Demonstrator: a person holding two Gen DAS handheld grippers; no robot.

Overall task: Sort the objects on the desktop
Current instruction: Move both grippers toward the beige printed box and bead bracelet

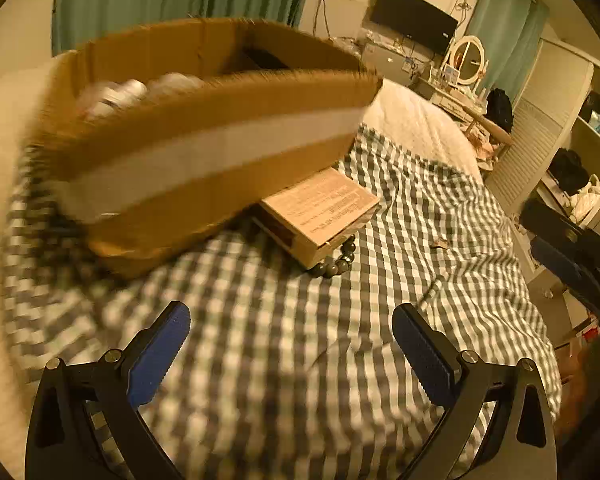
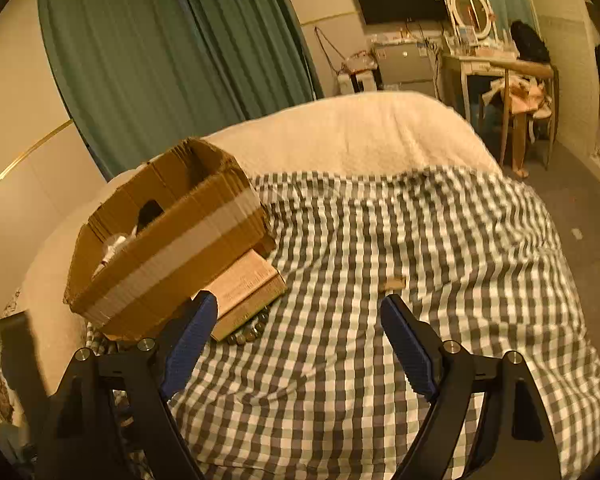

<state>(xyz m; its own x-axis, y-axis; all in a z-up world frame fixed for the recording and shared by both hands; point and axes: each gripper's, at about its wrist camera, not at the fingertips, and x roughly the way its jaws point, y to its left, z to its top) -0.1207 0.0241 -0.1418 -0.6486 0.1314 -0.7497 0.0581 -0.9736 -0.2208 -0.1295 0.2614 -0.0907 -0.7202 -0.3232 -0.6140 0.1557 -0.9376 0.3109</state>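
A large open cardboard box (image 1: 188, 148) with a white tape band rests on a checked cloth, tilted over a small flat carton (image 1: 320, 212); it holds pale and dark items. A string of dark beads (image 1: 336, 264) lies against the carton's near edge. My left gripper (image 1: 290, 320) is open above the cloth, nothing between its blue pads. In the right wrist view the box (image 2: 168, 248), carton (image 2: 248, 288) and beads (image 2: 252, 332) sit left of centre. My right gripper (image 2: 298, 306) is open, its left finger close to the carton. A small brown scrap (image 2: 392, 282) lies on the cloth.
The checked cloth (image 2: 420, 280) covers a bed with a cream blanket (image 2: 360, 136) behind. Green curtains, a wall screen, a dresser with a round mirror (image 2: 470, 8) and a chair (image 2: 524, 92) stand beyond. The other gripper (image 1: 572, 252) shows at the right edge.
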